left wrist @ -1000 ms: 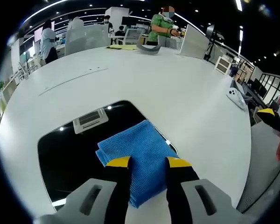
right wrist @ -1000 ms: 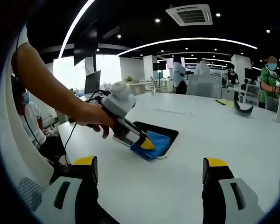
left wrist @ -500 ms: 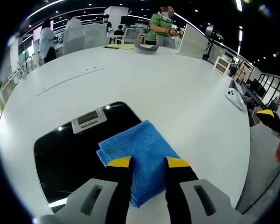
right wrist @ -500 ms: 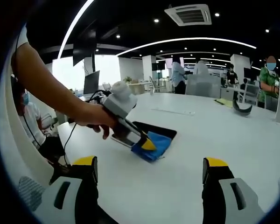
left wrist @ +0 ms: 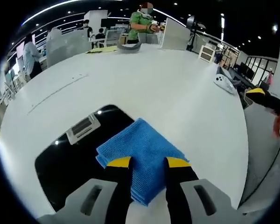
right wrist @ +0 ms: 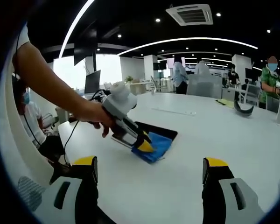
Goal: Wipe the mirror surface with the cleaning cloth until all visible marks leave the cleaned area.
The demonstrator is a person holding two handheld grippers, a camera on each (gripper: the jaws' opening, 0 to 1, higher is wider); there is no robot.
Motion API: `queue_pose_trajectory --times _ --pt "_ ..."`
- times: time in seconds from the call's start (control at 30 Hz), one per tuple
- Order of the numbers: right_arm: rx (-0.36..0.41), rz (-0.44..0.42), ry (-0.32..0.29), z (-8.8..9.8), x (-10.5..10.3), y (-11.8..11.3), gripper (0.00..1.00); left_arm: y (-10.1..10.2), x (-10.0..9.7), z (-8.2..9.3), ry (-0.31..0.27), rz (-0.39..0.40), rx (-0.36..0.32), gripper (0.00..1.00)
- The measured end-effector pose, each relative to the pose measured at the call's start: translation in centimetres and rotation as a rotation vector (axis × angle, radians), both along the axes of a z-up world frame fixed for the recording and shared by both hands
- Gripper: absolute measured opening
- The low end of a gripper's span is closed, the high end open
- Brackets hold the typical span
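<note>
A dark mirror [left wrist: 70, 158] lies flat on the white table [left wrist: 168, 79] and reflects the ceiling lights. A folded blue cleaning cloth [left wrist: 140, 144] covers its right end and overlaps the table there. My left gripper [left wrist: 148, 162] presses down on the cloth's near part, with the jaws closed in on the fabric. In the right gripper view a hand [right wrist: 91, 116] holds that left gripper [right wrist: 144, 146] on the cloth [right wrist: 157, 145] over the mirror [right wrist: 163, 133]. My right gripper [right wrist: 151, 170] hovers open above the table's near edge, well short of the mirror.
A white controller [left wrist: 222, 83] lies near the table's right edge, and a grey curved object [left wrist: 128, 48] sits at the far side. A seated person [right wrist: 30, 121] is at the left. The table's edge runs close on the right [left wrist: 245, 154].
The left gripper has slid the cloth along the mirror to its right end, so the cloth now hangs over that edge. The right gripper has stayed put.
</note>
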State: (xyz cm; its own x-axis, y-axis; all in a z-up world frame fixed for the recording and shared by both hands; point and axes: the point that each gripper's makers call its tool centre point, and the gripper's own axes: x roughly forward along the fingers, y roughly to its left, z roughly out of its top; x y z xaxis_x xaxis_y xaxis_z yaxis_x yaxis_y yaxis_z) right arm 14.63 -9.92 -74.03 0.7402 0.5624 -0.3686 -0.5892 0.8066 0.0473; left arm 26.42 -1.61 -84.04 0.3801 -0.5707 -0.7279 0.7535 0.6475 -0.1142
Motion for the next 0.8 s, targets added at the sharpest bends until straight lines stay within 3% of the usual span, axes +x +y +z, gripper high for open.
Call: queue_pose_trajectory --times 0.1,0.3,0.43,0.53,0.8 --pt "0.000 0.002 -0.001 0.03 0.08 0.06 0.93 -0.15 -0.14 -0.05 -0.021 -0.059 0.041 0.26" --pt "-0.001 -0.002 -0.001 0.10 0.10 0.02 0.93 -0.33 0.50 0.67 -0.059 -0.093 0.054 0.28" --pt "0.001 -0.007 0.001 0.03 -0.02 -0.02 0.93 0.14 0.81 0.33 -0.079 -0.139 0.112 0.27" --pt "0.001 -0.007 0.002 0.00 -0.22 0.06 0.93 0.07 0.54 -0.05 -0.045 -0.129 0.101 0.27" --pt "-0.004 -0.004 0.008 -0.20 -0.40 0.17 0.93 -0.02 0.68 -0.16 -0.046 -0.081 0.090 0.27"
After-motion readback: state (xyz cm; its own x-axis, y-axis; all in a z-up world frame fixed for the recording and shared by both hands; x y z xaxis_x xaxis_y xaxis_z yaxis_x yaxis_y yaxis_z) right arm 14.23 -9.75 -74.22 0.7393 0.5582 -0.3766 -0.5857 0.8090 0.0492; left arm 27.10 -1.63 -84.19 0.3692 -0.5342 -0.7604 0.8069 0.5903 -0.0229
